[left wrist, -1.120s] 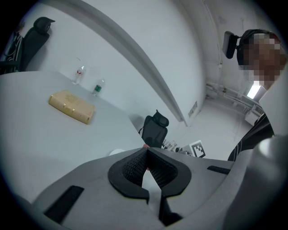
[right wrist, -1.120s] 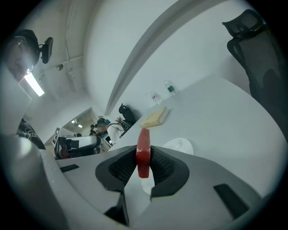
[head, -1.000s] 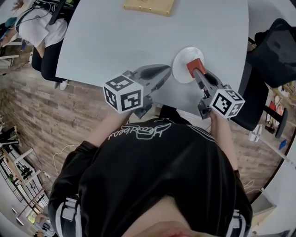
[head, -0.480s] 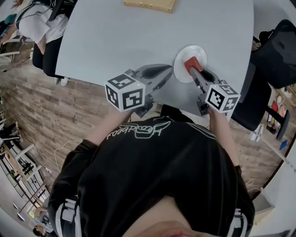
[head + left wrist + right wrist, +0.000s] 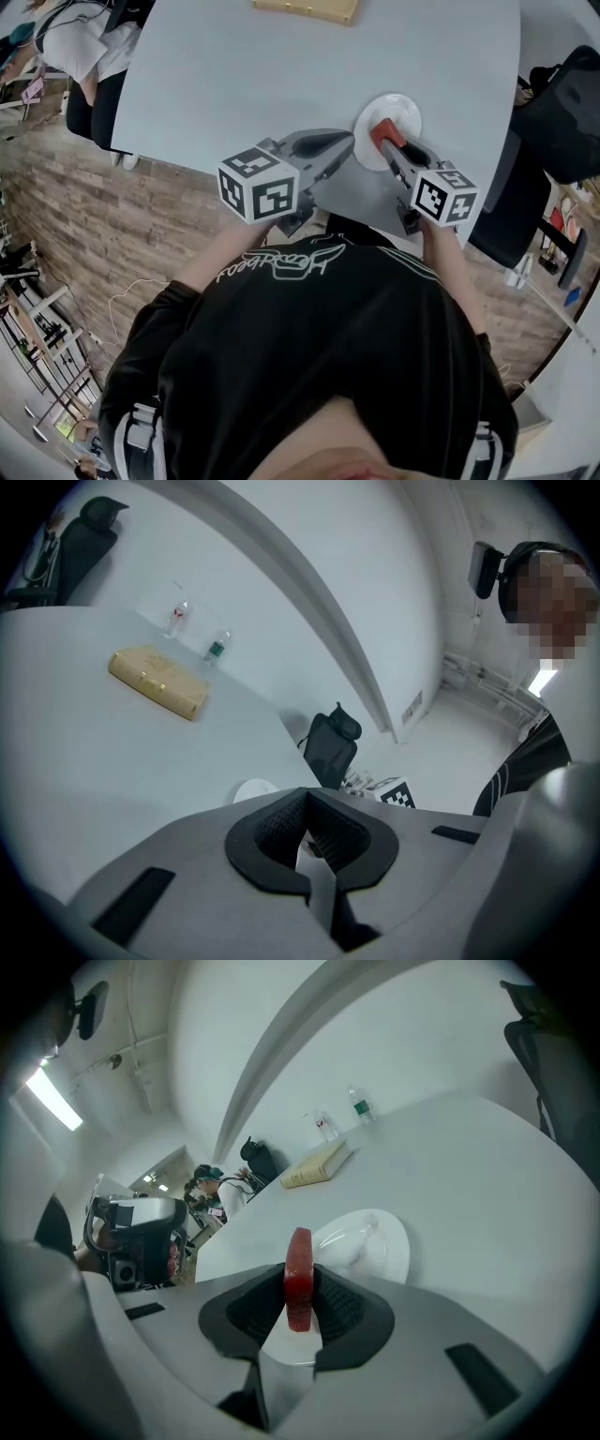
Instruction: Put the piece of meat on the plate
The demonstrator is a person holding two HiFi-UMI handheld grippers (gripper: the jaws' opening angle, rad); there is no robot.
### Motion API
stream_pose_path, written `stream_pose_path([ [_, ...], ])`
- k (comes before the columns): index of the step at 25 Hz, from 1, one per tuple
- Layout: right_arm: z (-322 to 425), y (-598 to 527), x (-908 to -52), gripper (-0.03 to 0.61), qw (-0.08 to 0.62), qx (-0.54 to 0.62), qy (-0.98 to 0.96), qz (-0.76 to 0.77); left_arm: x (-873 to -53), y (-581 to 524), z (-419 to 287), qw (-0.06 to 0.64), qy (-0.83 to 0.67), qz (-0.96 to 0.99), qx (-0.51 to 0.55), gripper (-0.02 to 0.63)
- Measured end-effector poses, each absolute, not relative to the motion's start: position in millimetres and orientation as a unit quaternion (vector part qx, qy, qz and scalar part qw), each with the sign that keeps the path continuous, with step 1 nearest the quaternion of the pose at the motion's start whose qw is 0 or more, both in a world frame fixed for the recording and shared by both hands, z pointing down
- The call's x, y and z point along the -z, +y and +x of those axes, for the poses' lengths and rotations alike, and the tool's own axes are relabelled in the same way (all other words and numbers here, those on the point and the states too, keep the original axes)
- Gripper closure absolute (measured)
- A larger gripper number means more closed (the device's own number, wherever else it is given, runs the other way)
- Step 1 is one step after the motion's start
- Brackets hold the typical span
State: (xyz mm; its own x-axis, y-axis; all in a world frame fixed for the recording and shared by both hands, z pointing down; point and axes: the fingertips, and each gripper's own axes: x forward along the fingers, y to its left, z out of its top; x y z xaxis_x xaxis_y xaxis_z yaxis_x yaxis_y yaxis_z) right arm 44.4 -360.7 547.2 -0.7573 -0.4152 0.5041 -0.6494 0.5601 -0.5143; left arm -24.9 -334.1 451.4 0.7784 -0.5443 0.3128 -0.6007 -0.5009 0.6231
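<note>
A flat red piece of meat [image 5: 298, 1279] stands on edge between the pads of my right gripper [image 5: 300, 1312], which is shut on it. Below and just beyond it a white plate [image 5: 367, 1244] lies on the pale table. In the head view the meat [image 5: 383, 134] hangs over the near part of the plate [image 5: 401, 109], with the right gripper [image 5: 388, 142] reaching in from the table's near edge. My left gripper [image 5: 339, 144] hovers just left of the plate, its jaws together with nothing in them. In the left gripper view that gripper [image 5: 309, 841] is shut and the plate [image 5: 255, 790] shows beyond it.
A tan box [image 5: 305, 9] lies at the far side of the table [image 5: 234, 75], with small bottles [image 5: 359, 1107] behind it. A black office chair [image 5: 558, 103] stands to the right. A seated person [image 5: 80, 47] is at the far left corner.
My right gripper has sunk a little toward the plate with the meat in it. The left gripper has stayed where it was.
</note>
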Motion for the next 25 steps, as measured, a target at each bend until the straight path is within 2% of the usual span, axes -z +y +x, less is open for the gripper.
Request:
stream_pose_path([
  [11, 41, -365, -552, 0.495, 0.172, -0.364, -0.864, 0.301, -450, -342, -24, 0.375, -0.329, 0.866, -0.031, 0.607],
  [25, 53, -375, -541, 0.495, 0.145, -0.357, -0.869, 0.311, -451, -341, -18, 0.381, -0.317, 0.868, -0.034, 0.607],
])
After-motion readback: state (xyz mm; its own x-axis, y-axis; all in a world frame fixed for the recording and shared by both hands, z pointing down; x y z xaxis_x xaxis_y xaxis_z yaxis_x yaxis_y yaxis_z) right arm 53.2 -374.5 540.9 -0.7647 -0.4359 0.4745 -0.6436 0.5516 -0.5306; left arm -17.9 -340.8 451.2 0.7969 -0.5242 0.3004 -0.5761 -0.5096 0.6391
